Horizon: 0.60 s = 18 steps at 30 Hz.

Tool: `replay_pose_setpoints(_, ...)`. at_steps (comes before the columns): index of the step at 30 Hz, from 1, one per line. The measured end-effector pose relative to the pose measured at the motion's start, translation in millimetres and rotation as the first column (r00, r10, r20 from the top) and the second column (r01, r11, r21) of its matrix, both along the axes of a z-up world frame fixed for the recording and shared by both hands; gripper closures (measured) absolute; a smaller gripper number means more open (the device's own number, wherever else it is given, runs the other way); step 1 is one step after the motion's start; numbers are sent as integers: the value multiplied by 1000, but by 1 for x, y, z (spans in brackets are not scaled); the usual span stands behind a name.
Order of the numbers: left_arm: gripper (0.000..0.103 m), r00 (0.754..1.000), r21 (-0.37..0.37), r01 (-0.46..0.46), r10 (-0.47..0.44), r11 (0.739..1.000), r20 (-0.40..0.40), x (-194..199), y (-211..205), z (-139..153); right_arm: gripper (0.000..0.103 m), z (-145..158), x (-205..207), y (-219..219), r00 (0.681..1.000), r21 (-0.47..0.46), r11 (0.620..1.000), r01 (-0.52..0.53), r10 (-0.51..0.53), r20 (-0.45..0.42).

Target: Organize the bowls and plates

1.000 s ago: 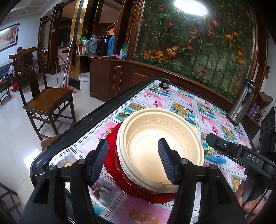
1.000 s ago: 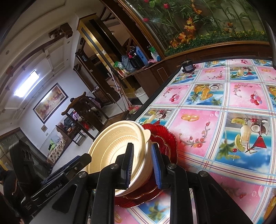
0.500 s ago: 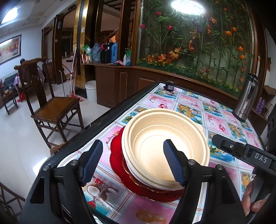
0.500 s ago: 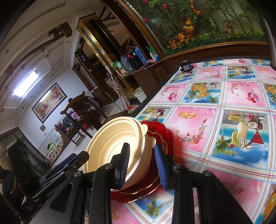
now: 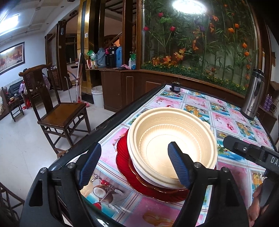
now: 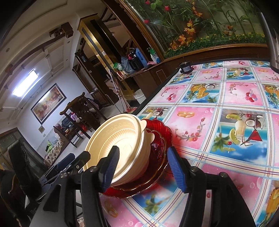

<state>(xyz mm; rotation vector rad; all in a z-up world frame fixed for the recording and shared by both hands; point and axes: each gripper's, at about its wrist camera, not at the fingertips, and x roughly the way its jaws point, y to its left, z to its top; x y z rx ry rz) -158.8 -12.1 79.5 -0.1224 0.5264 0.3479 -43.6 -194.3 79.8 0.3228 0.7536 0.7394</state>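
Both pictures are bright and sharp in the middle. A round lamp [image 5: 189, 7] glares white behind the glass. A long ceiling light [image 6: 25, 85] shines too. Edges bend, and the corners go black.

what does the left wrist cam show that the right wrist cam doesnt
Only the left wrist view shows the whole steel thermos standing at the table's far right, and the wooden chair on the floor up close.

Only the right wrist view shows the cream bowls' side wall, and the wide stretch of tablecloth to their right.

Both show the bowls nested on the red plates near the table edge, the small dark jar at the far end, and both grippers, left and right, whose jaws have just been opening and grip nothing.
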Motion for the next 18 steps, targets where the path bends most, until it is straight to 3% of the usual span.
replay_pose_setpoints(18, 24, 1000, 16, 0, 0, 1000, 5, -3, -3, 1, 39, -2, -7, -4, 1000, -15, 1000, 2, -2, 13)
